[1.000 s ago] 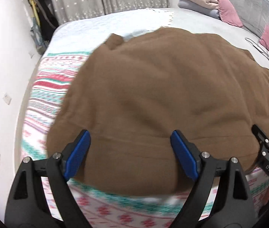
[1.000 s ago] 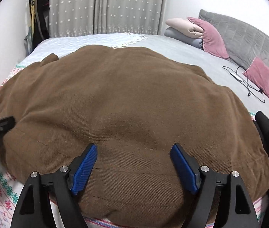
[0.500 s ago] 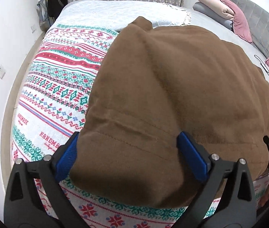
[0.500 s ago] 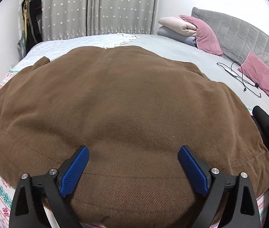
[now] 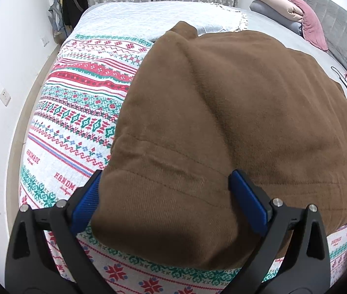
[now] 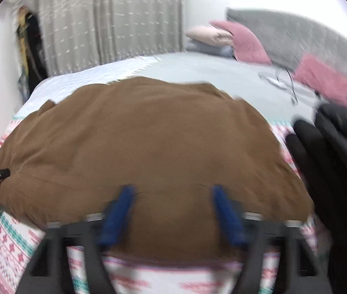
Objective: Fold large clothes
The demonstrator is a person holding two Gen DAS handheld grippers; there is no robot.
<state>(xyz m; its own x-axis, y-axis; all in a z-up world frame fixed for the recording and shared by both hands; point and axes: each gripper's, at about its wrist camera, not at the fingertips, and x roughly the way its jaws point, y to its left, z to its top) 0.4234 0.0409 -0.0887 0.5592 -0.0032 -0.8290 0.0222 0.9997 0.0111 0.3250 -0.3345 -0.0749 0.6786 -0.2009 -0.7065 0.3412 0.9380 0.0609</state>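
While the patterned blanket covers the bed beneath both tongs, the brown garment lies spread ahead of them, its near hem between each pair of pads. The left gripper stands wide astride the hem's corner. The right gripper, blurred, is closing over the hem, pads apart.

Left gripper jaws wide, straddling near corner of brown garment; garment lies on patterned blanket.

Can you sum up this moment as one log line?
left claw: open over coat hem | right claw: closing, hem between | bed
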